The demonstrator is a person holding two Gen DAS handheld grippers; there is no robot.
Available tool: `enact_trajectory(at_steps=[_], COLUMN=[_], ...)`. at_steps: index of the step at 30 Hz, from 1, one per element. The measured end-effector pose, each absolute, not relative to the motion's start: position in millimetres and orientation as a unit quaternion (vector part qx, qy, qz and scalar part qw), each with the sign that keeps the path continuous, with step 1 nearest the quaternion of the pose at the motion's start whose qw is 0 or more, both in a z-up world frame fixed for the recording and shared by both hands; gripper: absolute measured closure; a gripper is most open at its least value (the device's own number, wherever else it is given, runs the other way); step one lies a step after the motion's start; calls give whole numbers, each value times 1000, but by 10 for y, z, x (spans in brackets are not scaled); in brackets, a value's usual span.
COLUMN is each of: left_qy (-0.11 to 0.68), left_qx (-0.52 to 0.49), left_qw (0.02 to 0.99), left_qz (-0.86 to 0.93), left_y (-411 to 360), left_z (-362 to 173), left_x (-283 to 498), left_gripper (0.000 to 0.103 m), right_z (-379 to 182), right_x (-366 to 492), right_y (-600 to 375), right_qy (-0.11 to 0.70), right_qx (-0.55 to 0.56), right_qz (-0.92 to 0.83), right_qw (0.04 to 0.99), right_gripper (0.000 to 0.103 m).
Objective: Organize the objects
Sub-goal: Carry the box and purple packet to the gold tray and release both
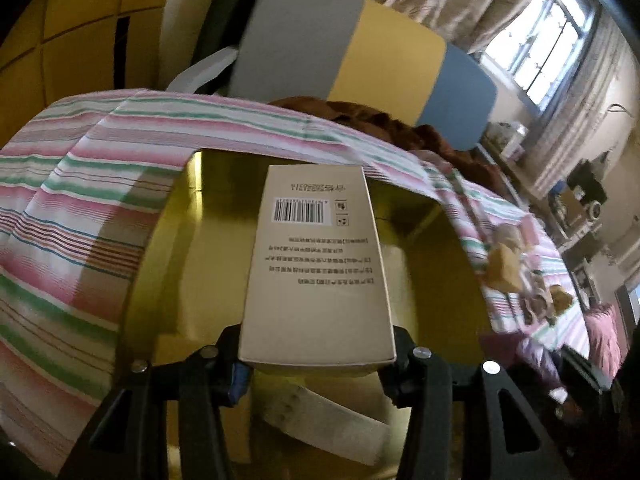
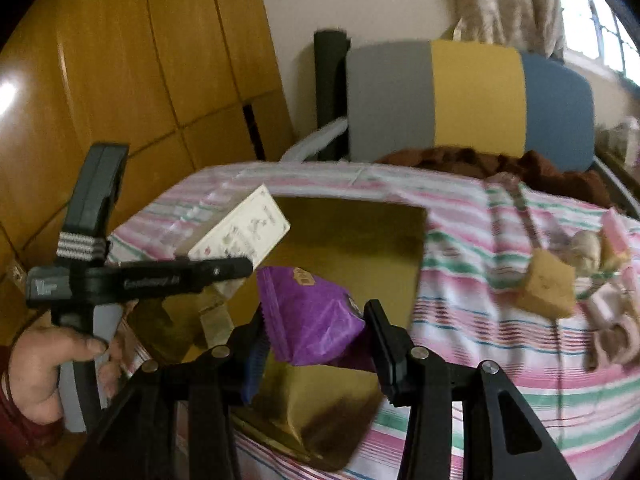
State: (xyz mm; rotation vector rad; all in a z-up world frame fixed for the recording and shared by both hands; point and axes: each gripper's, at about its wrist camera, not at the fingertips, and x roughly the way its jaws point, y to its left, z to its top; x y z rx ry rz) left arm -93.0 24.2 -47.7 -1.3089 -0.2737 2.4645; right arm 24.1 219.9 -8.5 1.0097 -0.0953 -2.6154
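- Left claw (image 1: 318, 354): its two black fingers are pressed against the near end of a beige carton (image 1: 316, 264), pinching it from both sides; the carton runs straight ahead of the fingers, barcode face up.
- Below and ahead of that claw lies the open gold box (image 1: 436, 280), whose walls frame the carton on the left, right and far sides; a pale folded strip (image 1: 320, 420) lies on the box floor just under the claw.
- Right claw (image 2: 316, 332): its fingers are closed on a purple snack packet (image 2: 312, 316), the crimped edge against the blue-padded left finger, the packet bulging forward between both.
- Seen from the right wrist, the left claw (image 2: 224, 268) sits to the left of and ahead of the right one, gripped by a hand (image 2: 40, 368) in a red sleeve, with the carton (image 2: 240, 232) tilted up above the gold box (image 2: 360, 240).
- Edges: the near corner of the gold box sits directly under the right claw, its far rim ahead.
- Open room: striped bedsheet (image 2: 500, 360) spreads to the right of the right claw, bare up to a tan block (image 2: 548, 288) and small blurred items well to the right; a wooden wardrobe (image 2: 120, 80) closes the left side, and a grey, yellow and blue headboard (image 2: 472, 96) stands beyond.
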Motion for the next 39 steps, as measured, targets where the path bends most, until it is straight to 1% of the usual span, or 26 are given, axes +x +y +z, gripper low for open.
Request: enact_trajectory(at_steps=[4, 5, 6, 8, 10, 12, 17, 21, 29, 32, 39], left_qy=[-90, -85, -84, -87, -97, -108, -125, -127, -109, -87, -72], left_qx=[-466, -469, -474, -479, -472, -458, -419, -407, -393, -400, -390], left_qw=[147, 134, 125, 109, 106, 97, 80, 80, 118, 129, 146], left_qz=[868, 869, 868, 867, 870, 877, 896, 901, 905, 903, 906], left_y=[191, 181, 158, 98, 21, -48, -90, -46, 242, 390, 608], left_z=[-524, -548, -571, -592, -569, -512, -334, -269, -262, -290, -245], left_x=[-1148, -1204, -1226, -1236, -1202, -1130, -871, -721, -379, -275, -80], left_gripper=[51, 44, 41, 26, 22, 22, 22, 21, 21, 21, 21], right_z=[-209, -235, -263, -300, -297, -272, -221, -190, -157, -151, -171], right_x=[32, -8, -43, -43, 17, 113, 282, 396, 527, 572, 645], right_y=[2078, 2074, 2065, 2073, 2099, 2136, 2220, 2239, 2284, 2367, 2639], right_qy=[-61, -71, -80, -100, -116, -124, -125, -116, -100, -103, -111], right_qx=[383, 388, 395, 403, 397, 387, 366, 360, 350, 349, 349], right_qz=[-907, -903, -900, -896, -896, -899, -907, -911, -917, -918, -921], right_qw=[166, 168, 165, 157, 161, 162, 165, 166, 165, 159, 134], right_gripper=[56, 53, 51, 43, 38, 35, 33, 33, 33, 32, 32])
